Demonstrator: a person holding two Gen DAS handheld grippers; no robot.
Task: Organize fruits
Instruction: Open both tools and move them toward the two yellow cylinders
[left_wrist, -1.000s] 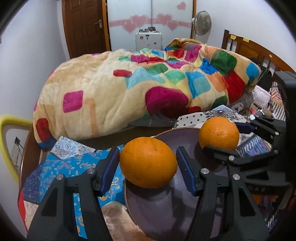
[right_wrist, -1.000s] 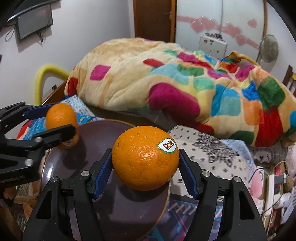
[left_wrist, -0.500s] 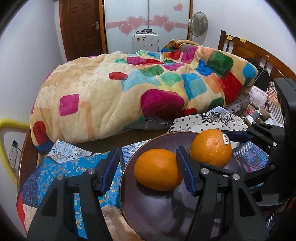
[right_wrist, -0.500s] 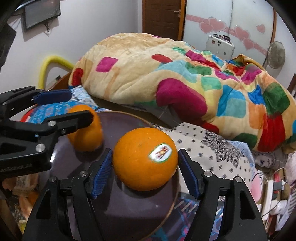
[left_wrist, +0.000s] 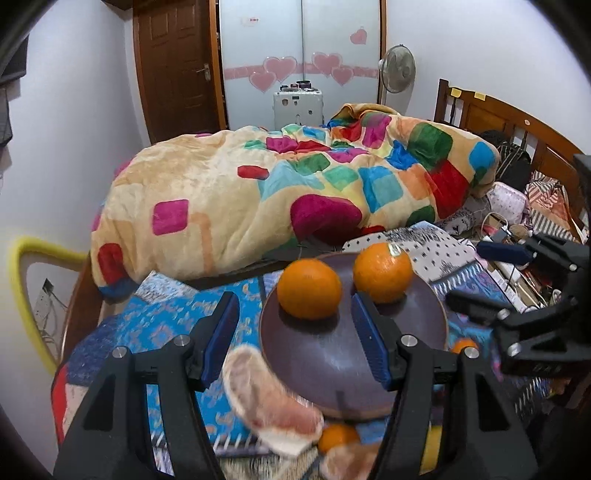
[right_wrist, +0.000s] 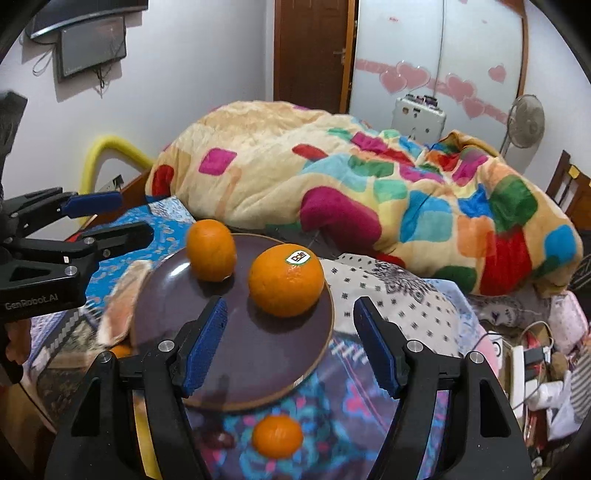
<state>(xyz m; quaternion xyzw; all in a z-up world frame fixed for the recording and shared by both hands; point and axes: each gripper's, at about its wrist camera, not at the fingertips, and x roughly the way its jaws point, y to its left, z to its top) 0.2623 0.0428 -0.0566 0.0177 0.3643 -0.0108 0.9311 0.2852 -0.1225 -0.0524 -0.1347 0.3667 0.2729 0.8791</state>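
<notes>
**Oranges now free on the plate**

Both oranges (left_wrist: 309, 288) (right_wrist: 285, 280) lie on the plate (right_wrist: 236, 354), released a moment ago. Left tool (left_wrist: 295, 339) and right tool (right_wrist: 290, 347) stand open, empty (drawn back). More fruit beside the plate remains.

I see two oranges side by side on the plate (right_wrist: 236, 369): one (right_wrist: 211, 250) at its far left, one (right_wrist: 285, 280) to its right. A smaller orange (right_wrist: 277, 435) lies off the plate, nearer me. The blanket (right_wrist: 369, 199) lies behind.
</notes>
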